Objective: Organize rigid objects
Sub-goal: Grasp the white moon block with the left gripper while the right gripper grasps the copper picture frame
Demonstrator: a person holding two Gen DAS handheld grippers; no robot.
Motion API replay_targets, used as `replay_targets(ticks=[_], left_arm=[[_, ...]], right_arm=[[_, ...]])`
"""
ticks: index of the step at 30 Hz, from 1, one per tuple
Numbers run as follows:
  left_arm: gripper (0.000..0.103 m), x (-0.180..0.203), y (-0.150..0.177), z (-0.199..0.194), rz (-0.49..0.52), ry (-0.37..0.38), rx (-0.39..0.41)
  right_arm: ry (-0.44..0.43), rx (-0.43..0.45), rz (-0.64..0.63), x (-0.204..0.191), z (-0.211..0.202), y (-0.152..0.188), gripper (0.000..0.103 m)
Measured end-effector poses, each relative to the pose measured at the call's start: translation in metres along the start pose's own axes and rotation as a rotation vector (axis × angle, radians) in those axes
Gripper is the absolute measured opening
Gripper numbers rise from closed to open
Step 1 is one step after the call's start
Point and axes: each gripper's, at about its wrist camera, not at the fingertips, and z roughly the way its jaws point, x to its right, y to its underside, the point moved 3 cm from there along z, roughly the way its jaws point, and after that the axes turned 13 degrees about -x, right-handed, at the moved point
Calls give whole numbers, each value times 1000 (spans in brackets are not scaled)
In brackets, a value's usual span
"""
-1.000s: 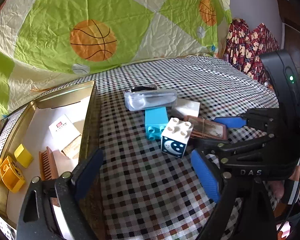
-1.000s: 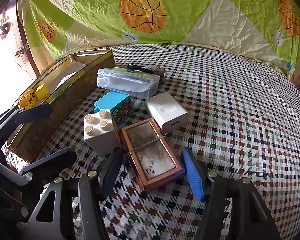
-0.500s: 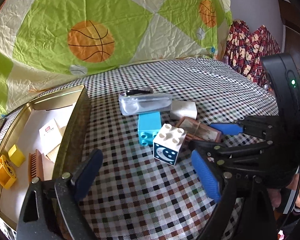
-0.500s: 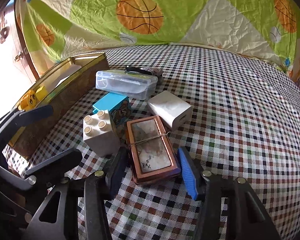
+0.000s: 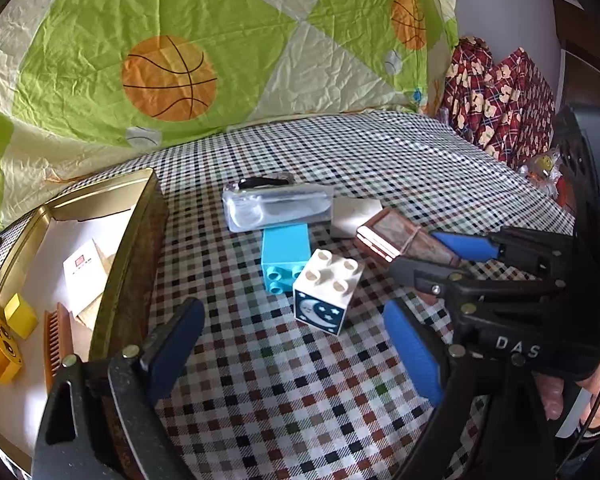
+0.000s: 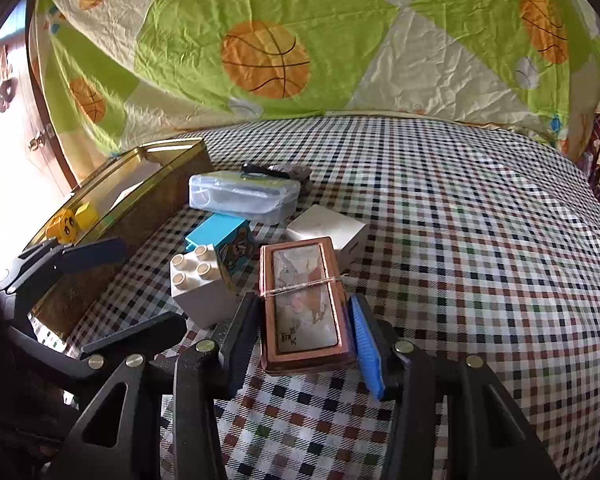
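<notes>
A copper-framed flat case (image 6: 304,304) bound with a rubber band lies on the checked cloth, and my right gripper (image 6: 302,338) is shut on its near end; it also shows in the left wrist view (image 5: 396,236). Beside it stand a white moon brick (image 5: 326,292), a blue brick (image 5: 284,254), a white charger cube (image 6: 328,236) and a clear plastic box (image 6: 244,196). My left gripper (image 5: 296,354) is open and empty, low over the cloth in front of the moon brick.
A gold tin tray (image 5: 136,224) stands at the left; it holds yellow bricks (image 5: 8,332), a brown comb (image 5: 56,332) and paper cards. A basketball-print sheet (image 5: 172,80) hangs behind. Patterned red fabric (image 5: 500,100) lies at the far right.
My right gripper has closed its fingers onto the copper case, which now sits straight between them. My left gripper has drifted slightly right, away from the tray.
</notes>
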Motion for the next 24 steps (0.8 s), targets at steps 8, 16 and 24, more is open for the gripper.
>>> replay_targets(ticks=[8,16,24], left_arm=[[89,9,-15,15,10,30,-37],[30,11,-15,19,19,71,-58],[30,8,-11,6,12,57,2]], right_arm=[[3,83,94,17,-15,1,48],[-1,77,92,17,-14,0,49],[-6,107,92,17,-20,1,48]])
